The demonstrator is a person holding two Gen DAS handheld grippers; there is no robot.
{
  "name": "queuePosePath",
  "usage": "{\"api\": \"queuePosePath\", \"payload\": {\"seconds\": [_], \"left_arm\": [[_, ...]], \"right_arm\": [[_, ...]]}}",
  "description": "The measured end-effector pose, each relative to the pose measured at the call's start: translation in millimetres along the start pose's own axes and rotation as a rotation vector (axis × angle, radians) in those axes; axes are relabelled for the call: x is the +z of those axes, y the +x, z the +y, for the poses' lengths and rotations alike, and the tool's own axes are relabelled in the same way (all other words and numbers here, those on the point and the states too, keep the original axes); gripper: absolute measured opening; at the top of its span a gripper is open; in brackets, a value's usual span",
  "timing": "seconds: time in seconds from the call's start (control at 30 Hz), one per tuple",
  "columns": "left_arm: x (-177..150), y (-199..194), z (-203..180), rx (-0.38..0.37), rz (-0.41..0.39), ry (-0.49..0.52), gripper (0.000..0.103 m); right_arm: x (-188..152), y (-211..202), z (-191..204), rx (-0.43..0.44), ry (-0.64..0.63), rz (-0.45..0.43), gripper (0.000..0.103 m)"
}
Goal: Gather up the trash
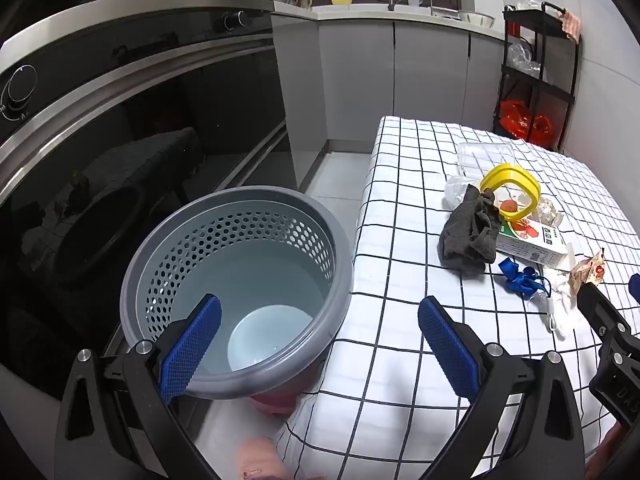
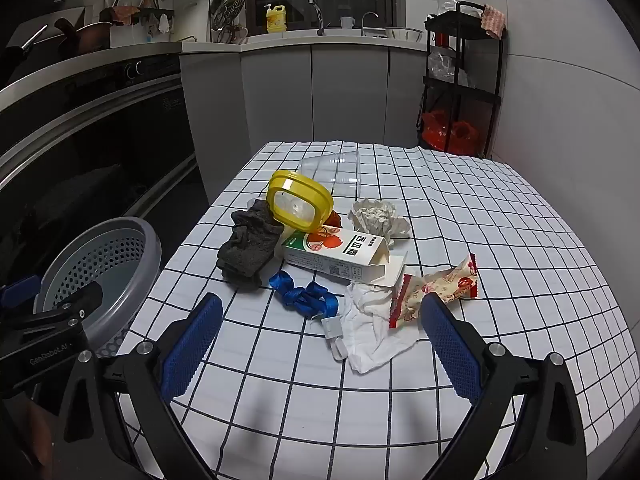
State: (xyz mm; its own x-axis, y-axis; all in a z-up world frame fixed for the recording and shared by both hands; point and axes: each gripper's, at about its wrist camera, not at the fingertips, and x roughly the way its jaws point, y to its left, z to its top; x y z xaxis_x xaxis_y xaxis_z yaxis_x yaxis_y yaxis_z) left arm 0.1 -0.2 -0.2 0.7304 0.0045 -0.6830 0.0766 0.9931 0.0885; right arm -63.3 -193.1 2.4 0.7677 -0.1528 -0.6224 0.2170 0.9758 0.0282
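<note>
A grey perforated bin (image 1: 236,292) stands on the floor left of the checked table (image 1: 400,360); a white bowl-like item (image 1: 268,338) lies in it. My left gripper (image 1: 320,344) is open and empty over the bin's near rim and the table edge. My right gripper (image 2: 320,344) is open and empty just short of a pile of trash: white tissue (image 2: 372,332), snack wrapper (image 2: 436,292), blue ribbon (image 2: 304,296), carton (image 2: 336,256), dark rag (image 2: 250,248), yellow lid (image 2: 298,204), crumpled paper (image 2: 378,216).
A clear plastic container (image 2: 332,172) lies behind the pile. A black oven front (image 1: 120,140) runs along the left. A black trolley (image 2: 460,80) with red bags stands beyond the table. The bin also shows in the right wrist view (image 2: 100,276).
</note>
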Motion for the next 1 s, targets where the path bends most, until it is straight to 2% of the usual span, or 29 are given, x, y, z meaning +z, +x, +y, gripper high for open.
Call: {"api": "queuePosePath", "payload": {"seconds": [1.0], "left_arm": [[0.3,-1.6,-1.2,0.003,-0.005,0.001,0.096]], "right_arm": [[0.0,-1.2,-0.6,-0.001,-0.002,-0.002,0.095]]}}
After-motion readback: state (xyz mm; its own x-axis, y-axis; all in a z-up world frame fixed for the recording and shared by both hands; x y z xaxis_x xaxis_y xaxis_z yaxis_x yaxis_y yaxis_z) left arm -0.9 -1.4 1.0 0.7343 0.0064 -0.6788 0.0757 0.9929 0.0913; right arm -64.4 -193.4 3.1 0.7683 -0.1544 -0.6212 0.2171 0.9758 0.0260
